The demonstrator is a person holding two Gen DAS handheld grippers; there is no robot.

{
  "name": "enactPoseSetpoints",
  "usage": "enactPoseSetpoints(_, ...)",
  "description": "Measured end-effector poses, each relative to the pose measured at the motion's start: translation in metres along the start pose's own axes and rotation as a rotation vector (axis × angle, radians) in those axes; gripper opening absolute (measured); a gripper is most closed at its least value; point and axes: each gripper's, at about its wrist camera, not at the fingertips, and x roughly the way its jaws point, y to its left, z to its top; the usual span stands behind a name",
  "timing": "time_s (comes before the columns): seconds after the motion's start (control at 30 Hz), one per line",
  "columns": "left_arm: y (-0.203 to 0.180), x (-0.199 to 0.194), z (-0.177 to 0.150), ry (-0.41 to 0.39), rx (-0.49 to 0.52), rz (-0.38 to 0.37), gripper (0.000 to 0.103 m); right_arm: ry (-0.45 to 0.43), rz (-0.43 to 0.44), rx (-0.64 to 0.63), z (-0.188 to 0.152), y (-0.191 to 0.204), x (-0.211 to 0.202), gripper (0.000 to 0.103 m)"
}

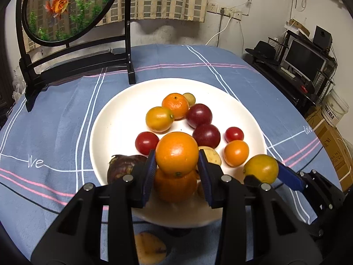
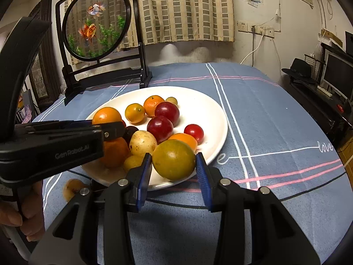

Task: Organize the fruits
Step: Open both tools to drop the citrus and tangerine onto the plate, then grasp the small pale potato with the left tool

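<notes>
A white plate [image 1: 110, 132] on the blue tablecloth holds several fruits: oranges, red plums [image 1: 206, 135], cherry tomatoes [image 1: 146, 142] and a pale potato [image 2: 142, 142]. My left gripper [image 1: 176, 161] is shut on an orange [image 1: 176, 152], held just above another orange [image 1: 175, 187] at the plate's near edge. My right gripper [image 2: 174, 164] is shut on a yellow-green citrus [image 2: 173, 160] over the plate's near right rim [image 2: 220, 145]; it also shows in the left wrist view [image 1: 261, 169]. A dark brown fruit [image 1: 123, 169] lies at the plate's left edge.
A black stand with a round goldfish screen [image 1: 66, 8] stands at the table's far left, close behind the plate. A yellowish fruit [image 1: 150, 249] lies on the cloth in front of the plate. A desk with a monitor [image 1: 304, 59] is off to the right.
</notes>
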Motion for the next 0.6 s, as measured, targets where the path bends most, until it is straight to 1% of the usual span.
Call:
enactPoseSetpoints(0.03, 0.000, 0.002, 0.001, 0.004, -0.005, -0.003, 0.039, 0.010, 0.006, -0.004, 0.001, 0.001, 0.003, 0.042)
enactPoseSetpoints(0.07, -0.001, 0.002, 0.001, 0.004, -0.009, -0.007, 0.047, 0.011, 0.011, -0.008, 0.002, 0.002, 0.003, 0.049)
enactPoseSetpoints(0.1, -0.001, 0.001, 0.002, -0.005, -0.010, -0.012, 0.059, 0.007, 0.005, -0.012, 0.002, 0.004, 0.002, 0.060)
enactPoseSetpoints(0.13, -0.003, -0.002, 0.001, -0.028, -0.008, -0.018, 0.064, -0.001, -0.004, -0.013, 0.001, 0.004, 0.001, 0.061)
enactPoseSetpoints(0.17, -0.004, -0.005, 0.001, -0.041, -0.004, -0.017, 0.072, -0.014, -0.002, -0.012, 0.002, 0.005, -0.002, 0.061)
enactPoseSetpoints(0.2, -0.006, -0.008, 0.001, -0.051, 0.002, -0.012, 0.075, -0.020, 0.007, -0.009, 0.001, 0.004, -0.003, 0.061)
enactPoseSetpoints(0.27, -0.007, -0.017, 0.001, -0.075, 0.010, 0.001, 0.076, -0.015, 0.017, 0.005, 0.000, 0.000, -0.004, 0.061)
enactPoseSetpoints(0.33, -0.006, -0.025, 0.000, -0.093, 0.005, -0.009, 0.078, 0.002, 0.024, 0.008, 0.000, -0.001, -0.003, 0.061)
enactPoseSetpoints(0.6, -0.003, -0.043, -0.006, -0.107, -0.017, -0.023, 0.080, -0.007, 0.019, -0.003, -0.001, 0.000, -0.009, 0.061)
